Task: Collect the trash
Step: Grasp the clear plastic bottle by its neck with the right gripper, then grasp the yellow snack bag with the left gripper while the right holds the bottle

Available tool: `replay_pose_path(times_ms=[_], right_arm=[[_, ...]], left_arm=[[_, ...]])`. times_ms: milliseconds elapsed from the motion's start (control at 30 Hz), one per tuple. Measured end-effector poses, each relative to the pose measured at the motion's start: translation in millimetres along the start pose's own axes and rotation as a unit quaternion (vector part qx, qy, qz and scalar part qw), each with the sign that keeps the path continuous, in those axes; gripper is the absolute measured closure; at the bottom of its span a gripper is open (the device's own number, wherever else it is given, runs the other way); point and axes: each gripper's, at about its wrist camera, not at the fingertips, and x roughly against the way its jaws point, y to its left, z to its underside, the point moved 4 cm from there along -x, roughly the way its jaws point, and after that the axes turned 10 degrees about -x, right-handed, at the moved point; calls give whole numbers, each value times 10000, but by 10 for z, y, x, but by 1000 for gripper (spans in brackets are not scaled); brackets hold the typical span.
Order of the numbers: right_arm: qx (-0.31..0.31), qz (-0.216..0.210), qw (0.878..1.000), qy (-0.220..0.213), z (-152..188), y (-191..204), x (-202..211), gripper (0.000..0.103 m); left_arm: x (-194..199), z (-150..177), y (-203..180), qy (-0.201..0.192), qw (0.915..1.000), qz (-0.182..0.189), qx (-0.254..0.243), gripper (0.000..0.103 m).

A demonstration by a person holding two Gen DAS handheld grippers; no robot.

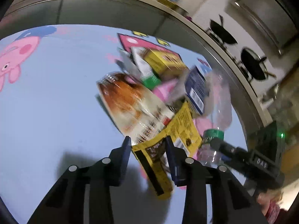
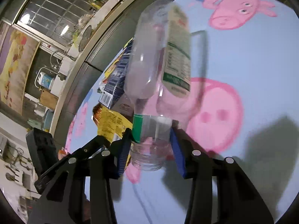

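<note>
My left gripper [image 1: 147,140] holds a yellow wrapper [image 1: 179,130] between its fingers above the blue cartoon tablecloth [image 1: 56,97]; the jaws stand somewhat apart around it. Ahead lies a trash pile: a clear bag with brown print [image 1: 127,100], a yellow box [image 1: 164,61], a blue box [image 1: 196,89]. My right gripper [image 2: 151,132] is shut on the neck end of a clear plastic bottle [image 2: 157,56] with a green-edged label, lifted over the cloth. That bottle [image 1: 218,100] and the right gripper [image 1: 220,143] show at the right of the left wrist view.
The table's metal edge [image 1: 186,18] curves behind the pile. Beyond it is a stove with black pans [image 1: 254,65]. In the right wrist view a kitchen counter with a sink tap [image 2: 56,56] and a window [image 2: 54,13] lie left. The yellow wrapper [image 2: 112,123] and blue box [image 2: 115,82] lie left of the bottle.
</note>
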Motion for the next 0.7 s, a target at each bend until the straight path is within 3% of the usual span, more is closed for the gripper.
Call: replay_pose_path(times_ms=[133, 267, 367, 433, 700], right_arm=[[528, 375, 9969, -451, -14, -154, 337, 62], [965, 745, 9892, -810, -68, -232, 544, 54], [1090, 792, 9862, -961, -119, -237, 624, 48], [1187, 789, 9845, -1026, -143, -220, 649, 36], [1420, 853, 9833, -759, -243, -191, 455, 32]], left_arm=[[-48, 111, -258, 89, 9996, 205, -166, 66], [-125, 137, -527, 194, 9984, 330, -410, 66], [-159, 163, -699, 261, 9972, 260, -647, 66], [-188, 186, -768, 324, 9962, 195, -780, 66], [-337, 237, -990, 583, 9938, 238, -916, 63]])
